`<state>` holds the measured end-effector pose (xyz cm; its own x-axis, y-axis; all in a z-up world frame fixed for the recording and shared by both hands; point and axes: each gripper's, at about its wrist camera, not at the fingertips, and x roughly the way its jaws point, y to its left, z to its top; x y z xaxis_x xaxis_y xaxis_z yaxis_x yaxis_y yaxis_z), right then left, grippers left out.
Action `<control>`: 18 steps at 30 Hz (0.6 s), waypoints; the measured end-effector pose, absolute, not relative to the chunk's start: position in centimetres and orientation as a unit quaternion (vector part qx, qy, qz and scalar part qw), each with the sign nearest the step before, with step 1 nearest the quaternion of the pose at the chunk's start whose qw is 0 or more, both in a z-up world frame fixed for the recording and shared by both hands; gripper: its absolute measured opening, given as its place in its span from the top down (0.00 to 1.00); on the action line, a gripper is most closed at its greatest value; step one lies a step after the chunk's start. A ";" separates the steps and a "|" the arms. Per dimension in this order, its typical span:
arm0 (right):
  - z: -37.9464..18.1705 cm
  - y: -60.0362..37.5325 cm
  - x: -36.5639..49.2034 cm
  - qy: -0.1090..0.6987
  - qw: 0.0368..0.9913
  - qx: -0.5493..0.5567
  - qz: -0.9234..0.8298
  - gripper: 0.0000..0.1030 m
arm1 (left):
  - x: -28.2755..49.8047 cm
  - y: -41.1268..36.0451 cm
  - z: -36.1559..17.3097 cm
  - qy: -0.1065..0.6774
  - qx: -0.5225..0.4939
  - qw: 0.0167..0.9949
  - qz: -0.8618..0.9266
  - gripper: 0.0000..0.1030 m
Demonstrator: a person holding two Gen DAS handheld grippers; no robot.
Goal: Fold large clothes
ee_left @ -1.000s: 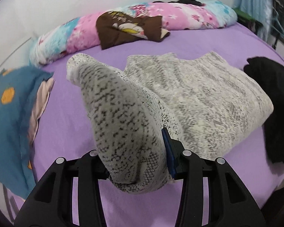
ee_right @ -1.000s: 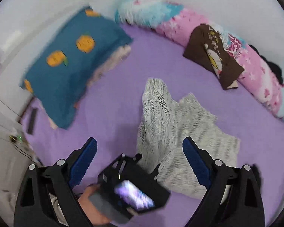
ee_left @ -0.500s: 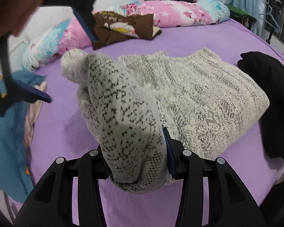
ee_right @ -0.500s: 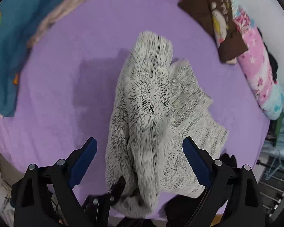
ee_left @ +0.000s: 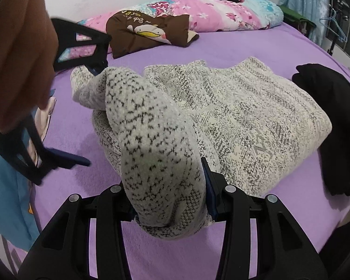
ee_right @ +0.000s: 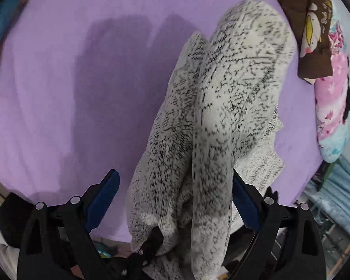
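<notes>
A white knit sweater with black speckles [ee_left: 245, 121] lies partly folded on the purple bed sheet [ee_left: 256, 44]. One sleeve [ee_left: 151, 140] rises from it toward the camera, and my left gripper [ee_left: 168, 198] is shut on its near end. My right gripper [ee_left: 88, 116] hangs open at the left, one finger touching the sleeve's far bend, a hand above it. In the right wrist view the sleeve [ee_right: 233, 81] runs up between the wide-apart blue pads of my right gripper [ee_right: 175, 198], close to the right pad. The left gripper's finger [ee_right: 149, 245] shows at the bottom.
A brown duck-print pillow [ee_left: 149, 32] and a pink floral rolled quilt [ee_left: 221, 11] lie along the far wall. A black garment [ee_left: 333, 121] sits right of the sweater. A blue orange-print pillow [ee_left: 2, 198] lies left. Hangers [ee_left: 336, 28] stand beyond the bed's right edge.
My right gripper came down from high above and now straddles the sleeve, still open. The left gripper kept its grip in place; the sleeve's far part has bunched closer.
</notes>
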<state>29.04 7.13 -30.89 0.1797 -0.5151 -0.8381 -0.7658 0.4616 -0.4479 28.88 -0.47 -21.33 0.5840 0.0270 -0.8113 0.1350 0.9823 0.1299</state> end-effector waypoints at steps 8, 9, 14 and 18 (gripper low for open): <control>-32.9 7.7 28.2 0.626 0.554 -0.544 0.071 0.38 | 28.9 -0.6 -21.4 0.456 0.090 0.885 -0.035 0.60; -32.9 7.8 28.2 0.626 0.552 -0.546 0.070 0.43 | 28.9 -0.6 -21.4 0.456 0.090 0.885 -0.035 0.60; -32.8 8.3 28.0 0.618 0.549 -0.558 0.077 0.62 | 28.8 -0.4 -21.4 0.455 0.096 0.885 -0.033 0.60; -31.9 7.9 27.7 0.617 0.557 -0.549 0.092 0.67 | 28.5 -0.5 -21.4 0.449 0.117 0.885 -0.033 0.60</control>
